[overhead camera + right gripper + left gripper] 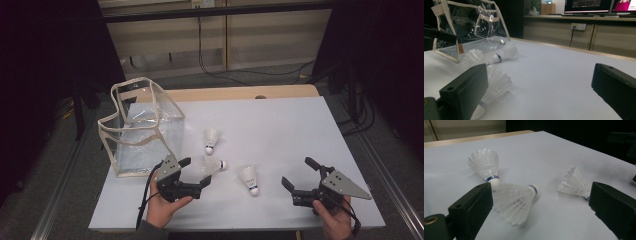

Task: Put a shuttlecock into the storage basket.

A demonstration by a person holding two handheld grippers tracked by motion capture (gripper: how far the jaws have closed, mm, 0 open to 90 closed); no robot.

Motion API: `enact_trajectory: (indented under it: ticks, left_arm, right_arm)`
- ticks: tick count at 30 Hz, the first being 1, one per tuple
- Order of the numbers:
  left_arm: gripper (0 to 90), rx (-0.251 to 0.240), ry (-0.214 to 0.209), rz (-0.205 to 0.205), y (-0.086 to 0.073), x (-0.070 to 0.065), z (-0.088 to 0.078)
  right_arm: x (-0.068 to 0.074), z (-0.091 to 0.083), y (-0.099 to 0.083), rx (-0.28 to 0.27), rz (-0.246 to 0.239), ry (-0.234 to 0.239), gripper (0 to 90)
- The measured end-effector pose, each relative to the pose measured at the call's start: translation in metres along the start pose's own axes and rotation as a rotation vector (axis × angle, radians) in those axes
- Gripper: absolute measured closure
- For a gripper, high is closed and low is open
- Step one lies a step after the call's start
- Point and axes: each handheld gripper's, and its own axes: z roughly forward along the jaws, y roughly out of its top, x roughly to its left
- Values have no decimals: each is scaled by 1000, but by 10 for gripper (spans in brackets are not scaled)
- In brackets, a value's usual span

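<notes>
Three shuttlecocks lie on the white table (280, 130): far one (211, 140), middle one (214, 166), near one (249, 179). Your left claw (195, 175) is spread around the middle one's feathers, not touching them. Your right claw (299, 176) is spread, empty, right of the near one. Clear bag (140, 127) stands at the left.

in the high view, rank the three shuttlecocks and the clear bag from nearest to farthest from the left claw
1. Middle shuttlecock, lying between the open jaws of the left claw.
2. Right shuttlecock, off to the claw's right.
3. Far shuttlecock, beyond it.

The clear bag, at the table's left, is too close to call against 2 and 3.
</notes>
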Motion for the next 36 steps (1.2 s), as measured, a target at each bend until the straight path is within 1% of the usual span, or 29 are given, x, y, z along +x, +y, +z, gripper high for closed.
enact_trajectory:
  ticks: [2, 5, 10, 14, 15, 18, 19, 28, 31, 36]
  left_arm:
    - [60, 5, 7, 2, 0, 0, 2]
    - [81, 27, 19, 4, 0, 0, 3]
    - [88, 41, 22, 6, 0, 0, 8]
    - [103, 59, 24, 8, 0, -1, 12]
    - [108, 71, 27, 16, 0, -1, 13]
    - [125, 86, 30, 11, 0, 0, 17]
    - [131, 83, 27, 5, -1, 0, 19]
    - [157, 120, 35, 5, -2, 2, 27]
    - [166, 125, 38, -5, -2, 2, 29]
    - [186, 138, 40, 2, -2, 3, 32]
  right_arm:
    - [0, 0, 0, 0, -1, 0, 9]
    - [1, 1, 0, 1, -4, 3, 9]
    - [2, 2, 1, 3, -9, 10, 8]
    - [2, 2, 1, 2, -8, 11, 9]
    - [1, 2, 1, 2, -9, 11, 9]
    - [1, 1, 1, 0, -10, 10, 9]
    - [1, 1, 1, -1, -12, 11, 9]
    - [1, 0, 2, -3, -15, 8, 9]
    - [1, 0, 2, -4, -16, 9, 9]
    - [1, 0, 2, -2, -15, 7, 9]
